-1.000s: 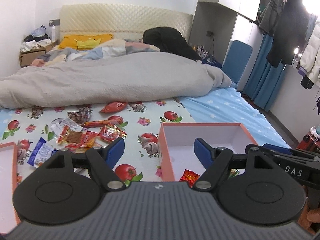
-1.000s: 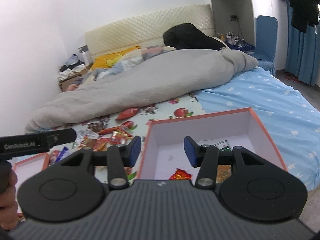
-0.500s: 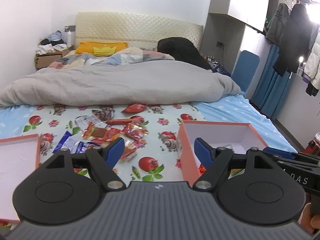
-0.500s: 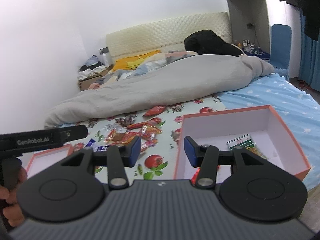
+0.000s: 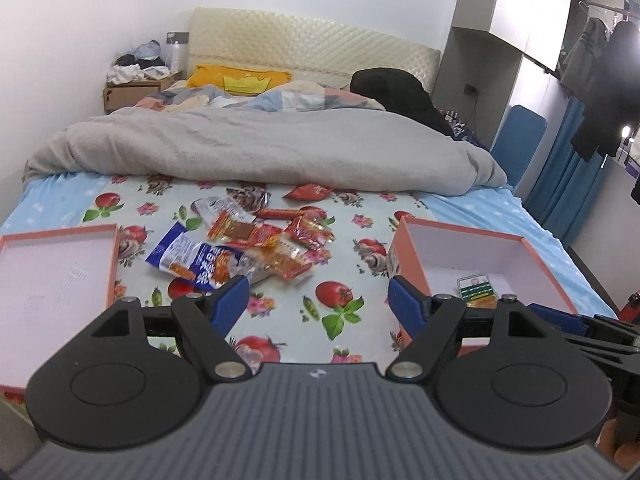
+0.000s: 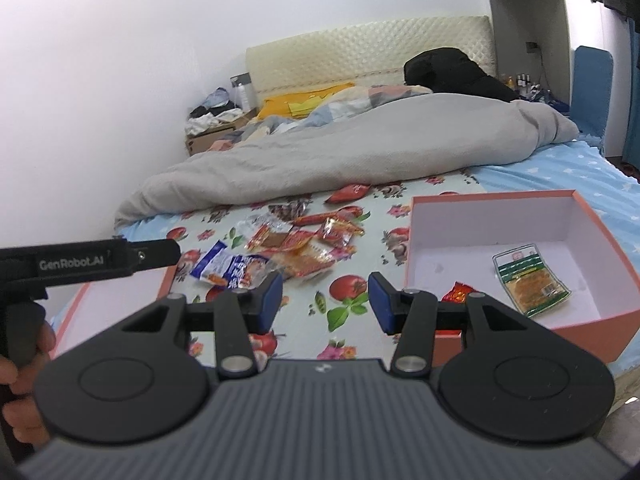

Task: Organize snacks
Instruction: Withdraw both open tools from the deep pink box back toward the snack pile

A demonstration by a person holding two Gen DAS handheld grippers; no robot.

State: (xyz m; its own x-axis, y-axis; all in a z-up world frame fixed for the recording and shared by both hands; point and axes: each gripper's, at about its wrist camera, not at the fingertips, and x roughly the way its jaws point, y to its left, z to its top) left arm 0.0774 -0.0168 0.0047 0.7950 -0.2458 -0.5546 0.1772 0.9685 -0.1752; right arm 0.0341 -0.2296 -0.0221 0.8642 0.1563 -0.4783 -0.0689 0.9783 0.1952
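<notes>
Both claws, left claw and right claw, hung released and empty above the bed; loose snack packets lay mid-frame, awaiting sorting; two already sat in the orange box at right.

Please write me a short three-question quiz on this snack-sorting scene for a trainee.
1. True or false: the right gripper is shut on a packet.
2. How many packets lie inside the deep orange box?
3. Which packet in the loose pile lies nearest the left gripper: A) the blue and white packet, B) the lone red packet by the grey duvet?

Key:
1. False; both grippers are open and empty.
2. Two: a green-labelled clear packet and a small red one.
3. A.
</notes>
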